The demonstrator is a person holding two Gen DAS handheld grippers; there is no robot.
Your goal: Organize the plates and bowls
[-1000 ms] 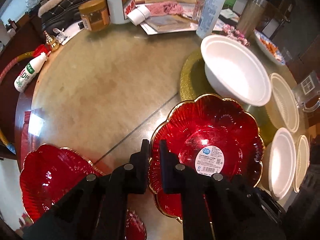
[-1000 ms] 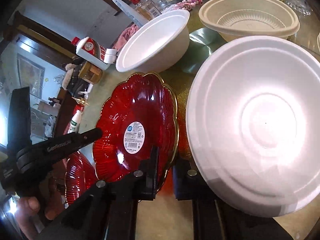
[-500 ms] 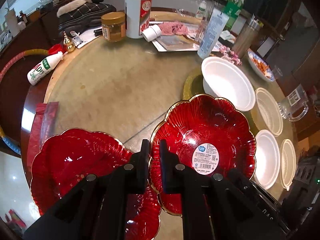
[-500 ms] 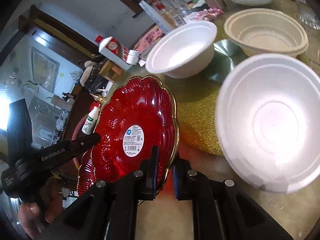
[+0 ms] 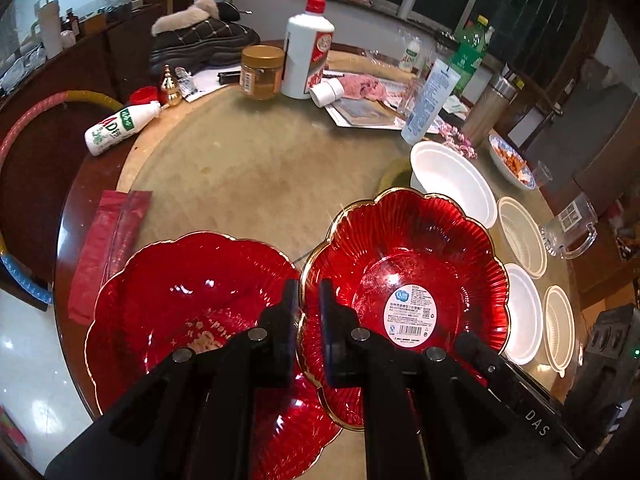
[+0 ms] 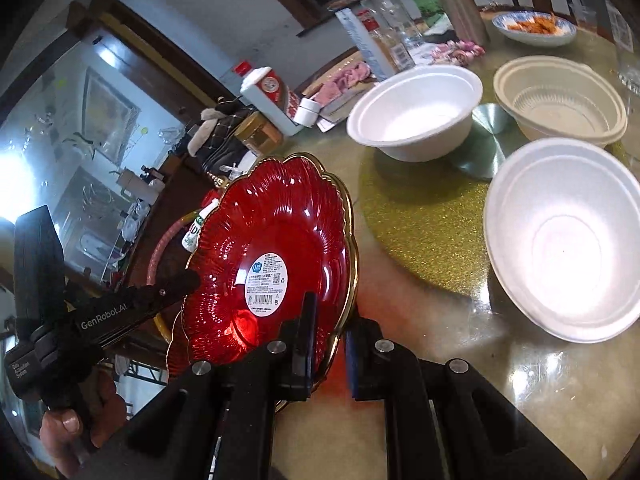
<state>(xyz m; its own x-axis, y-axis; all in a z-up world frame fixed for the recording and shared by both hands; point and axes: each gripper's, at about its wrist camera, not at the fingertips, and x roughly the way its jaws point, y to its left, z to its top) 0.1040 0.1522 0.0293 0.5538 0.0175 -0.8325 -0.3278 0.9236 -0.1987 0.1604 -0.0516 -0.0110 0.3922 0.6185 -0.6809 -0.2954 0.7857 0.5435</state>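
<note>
A red fluted plate (image 5: 404,280) with a gold rim and a white label hangs tilted above the round table (image 5: 248,176), held from two sides. My left gripper (image 5: 308,308) is shut on its left rim. My right gripper (image 6: 328,320) is shut on its near gold rim (image 6: 348,280). In the right wrist view the left gripper (image 6: 190,280) shows at the plate's far side, held by a hand (image 6: 68,428). A second red plate (image 5: 180,312) lies on the table below and to the left. White bowls (image 6: 416,120) (image 6: 568,240) and a beige bowl (image 6: 560,100) stand to the right.
A gold glitter mat (image 6: 420,216) lies under the bowls. At the table's far side stand a white bottle (image 5: 308,56), an amber jar (image 5: 262,72), papers and a dish of food (image 5: 512,160). A milk bottle (image 5: 116,128), a red packet (image 5: 108,248) and a glass mug (image 5: 572,228) sit near the edges.
Both grippers have raised the labelled plate and carried it left, away from the white bowls. The second red plate has come much further into the left wrist view.
</note>
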